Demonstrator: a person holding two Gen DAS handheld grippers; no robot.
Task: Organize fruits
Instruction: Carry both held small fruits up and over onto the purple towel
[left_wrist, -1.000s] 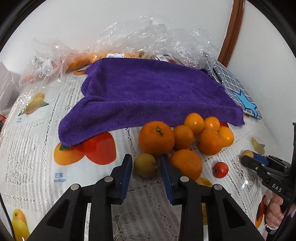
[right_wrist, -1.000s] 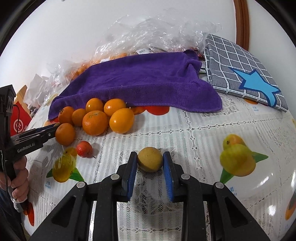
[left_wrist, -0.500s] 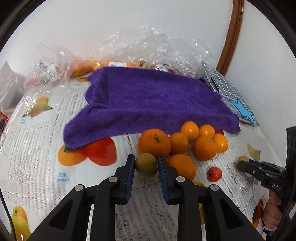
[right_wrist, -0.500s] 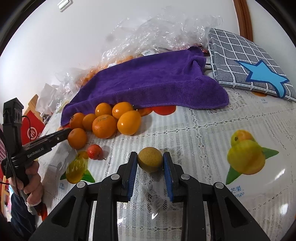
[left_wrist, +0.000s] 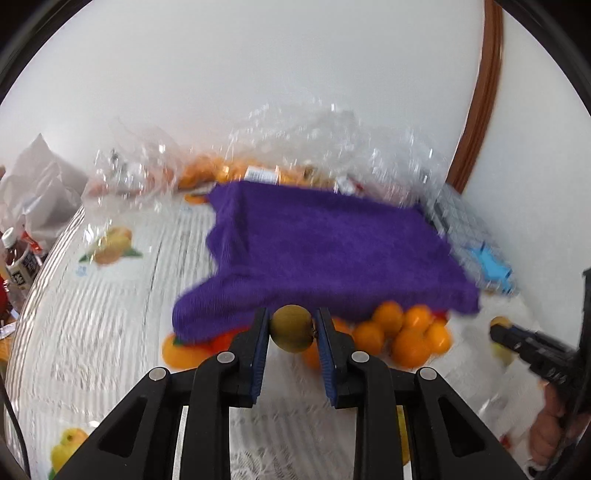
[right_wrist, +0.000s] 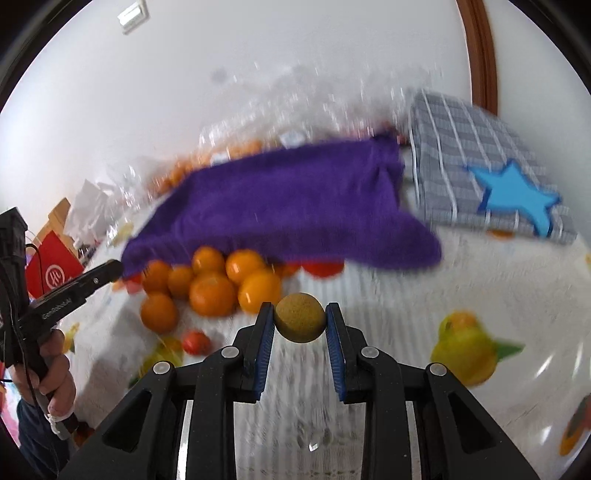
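My left gripper (left_wrist: 291, 328) is shut on a small olive-green round fruit (left_wrist: 291, 328) and holds it lifted above the table, in front of the purple towel (left_wrist: 332, 251). My right gripper (right_wrist: 300, 322) is shut on a small yellow-brown round fruit (right_wrist: 300, 322), also lifted. A pile of several oranges (right_wrist: 218, 284) lies at the towel's near edge, with a small red fruit (right_wrist: 196, 341) beside it. The oranges also show in the left wrist view (left_wrist: 402, 332). The other gripper shows at the edge of each view, at the right (left_wrist: 532, 354) and at the left (right_wrist: 74, 291).
A white lace tablecloth with printed fruit pictures (right_wrist: 461, 350) covers the table. Crumpled clear plastic bags with more oranges (left_wrist: 258, 162) lie behind the towel. A grey checked cushion with a blue star (right_wrist: 491, 184) lies at the back right. Bottles (left_wrist: 18, 266) stand at the far left.
Both grippers have risen off the table with their fruits held, and the views tilted up towards the wall. The left gripper closed on the green fruit a second ago.
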